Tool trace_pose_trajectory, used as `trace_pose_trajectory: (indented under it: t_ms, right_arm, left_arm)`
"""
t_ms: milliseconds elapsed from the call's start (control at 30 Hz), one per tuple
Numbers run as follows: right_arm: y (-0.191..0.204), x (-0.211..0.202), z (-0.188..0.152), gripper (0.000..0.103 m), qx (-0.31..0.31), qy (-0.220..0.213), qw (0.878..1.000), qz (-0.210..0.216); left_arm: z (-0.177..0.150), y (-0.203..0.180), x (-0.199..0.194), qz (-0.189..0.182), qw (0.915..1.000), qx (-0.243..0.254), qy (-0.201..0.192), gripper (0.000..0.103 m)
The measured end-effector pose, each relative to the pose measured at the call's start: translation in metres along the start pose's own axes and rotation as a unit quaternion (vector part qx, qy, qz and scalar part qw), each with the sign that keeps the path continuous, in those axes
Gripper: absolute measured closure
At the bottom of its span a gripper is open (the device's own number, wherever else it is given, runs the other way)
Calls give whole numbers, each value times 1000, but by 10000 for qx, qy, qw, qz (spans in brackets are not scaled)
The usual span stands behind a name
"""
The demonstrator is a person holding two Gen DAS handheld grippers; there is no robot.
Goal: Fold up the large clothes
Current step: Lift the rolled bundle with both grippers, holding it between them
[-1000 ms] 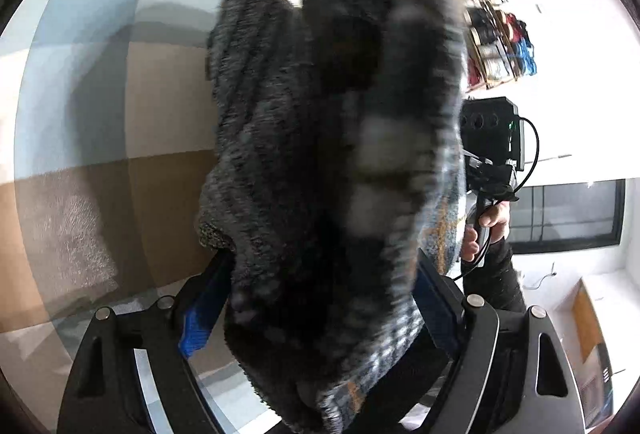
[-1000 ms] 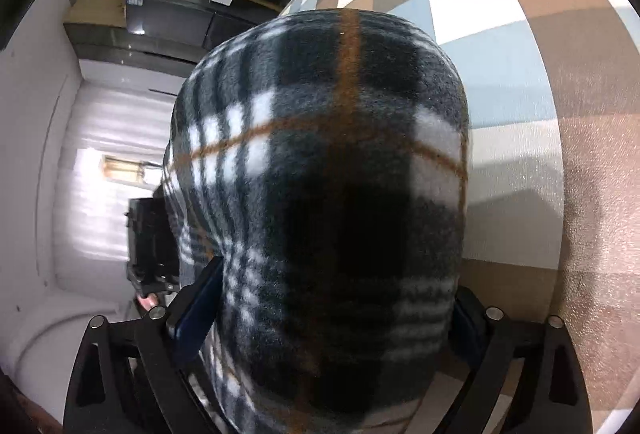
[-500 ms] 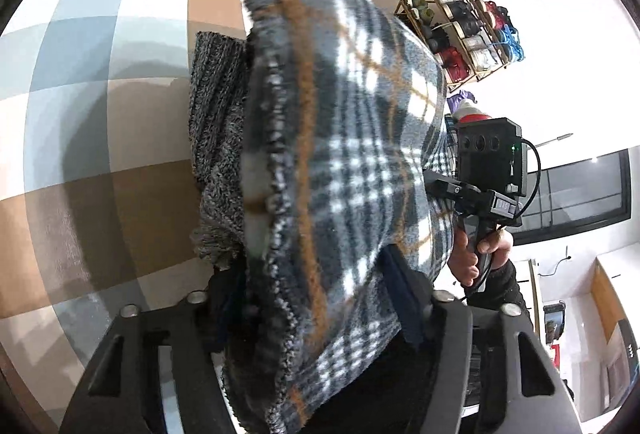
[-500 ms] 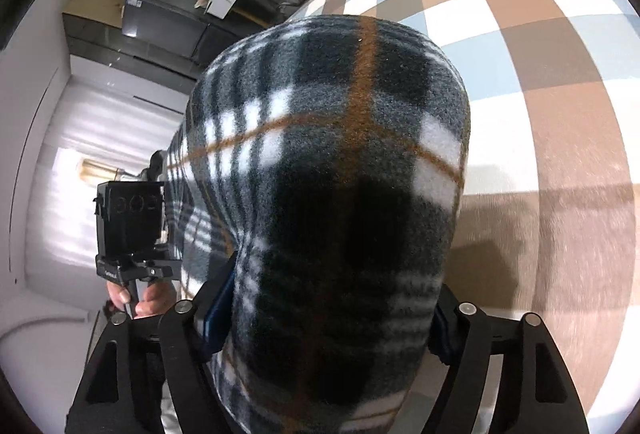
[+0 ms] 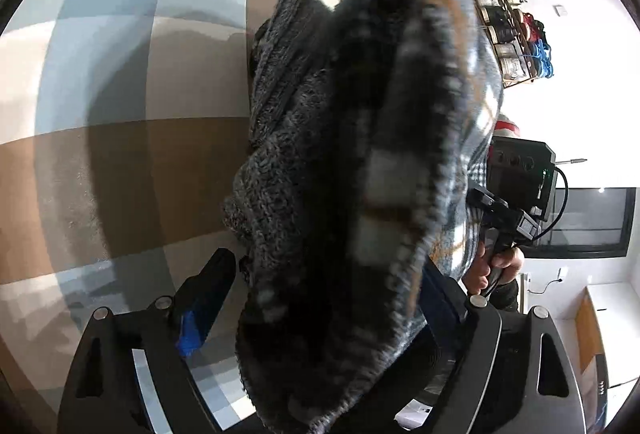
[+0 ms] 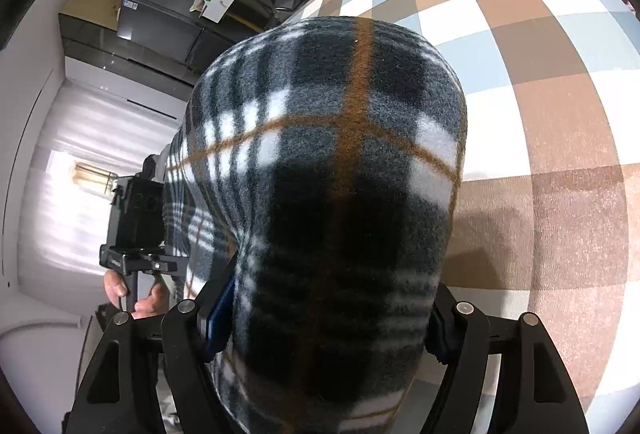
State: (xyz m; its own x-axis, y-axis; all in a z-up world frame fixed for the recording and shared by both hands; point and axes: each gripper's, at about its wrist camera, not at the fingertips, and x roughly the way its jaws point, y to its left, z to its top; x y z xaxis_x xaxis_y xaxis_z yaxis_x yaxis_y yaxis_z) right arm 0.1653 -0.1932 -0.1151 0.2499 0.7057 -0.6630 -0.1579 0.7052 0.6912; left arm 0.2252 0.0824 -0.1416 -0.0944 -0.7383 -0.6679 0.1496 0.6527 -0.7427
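A large fleece garment, dark grey plaid with white and orange lines and a fuzzy grey lining, hangs in the air between both grippers. In the left wrist view the garment (image 5: pixel 360 162) fills the middle and my left gripper (image 5: pixel 320 298) is shut on its edge. In the right wrist view the plaid garment (image 6: pixel 340 194) bulges over my right gripper (image 6: pixel 328 322), which is shut on it. Each view shows the other hand-held gripper beyond the cloth: the right gripper (image 5: pixel 516 194) and the left gripper (image 6: pixel 136 230).
A checked carpet of brown, blue and white squares (image 5: pixel 120 74) lies below; it also shows in the right wrist view (image 6: pixel 540 74). A shoe rack (image 5: pixel 516 34) stands against the white wall. White drawers and a dark cabinet (image 6: pixel 168 14) stand at the far side.
The garment has swung in my left gripper, so its fuzzy lining side faces the left camera again. The right gripper has tilted, showing more carpet.
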Motion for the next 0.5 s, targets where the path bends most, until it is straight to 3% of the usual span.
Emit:
trace_pose_trajectory:
  t_ms: [100,167,233,300,367,500]
  right_arm:
    - [-7,-2,-1,28,50,3,10000,61]
    - [-10,-2,-3,28,81,13,9999,122]
    - [-16,-1,-4,28,137,24,9997,206]
    - [-20,-2,-4,28,160,29,9995,253]
    - [-23,-3,-5,28,151,26,9995,291]
    - [-23,-4,-8,29,78,-18,9996,282]
  left_arm:
    - [7,5,13,-232,9996,-70,121,17]
    - [10,7,21,-382,9991,-118,137,9]
    - [12,2,24,-321,9994,65,77,10]
    - [12,-7,26,-300,9993,237,12,17]
    - [13,-15,25,-287,9987,424,-35,35]
    - [15,-29,25,-294,9974,660,6,48]
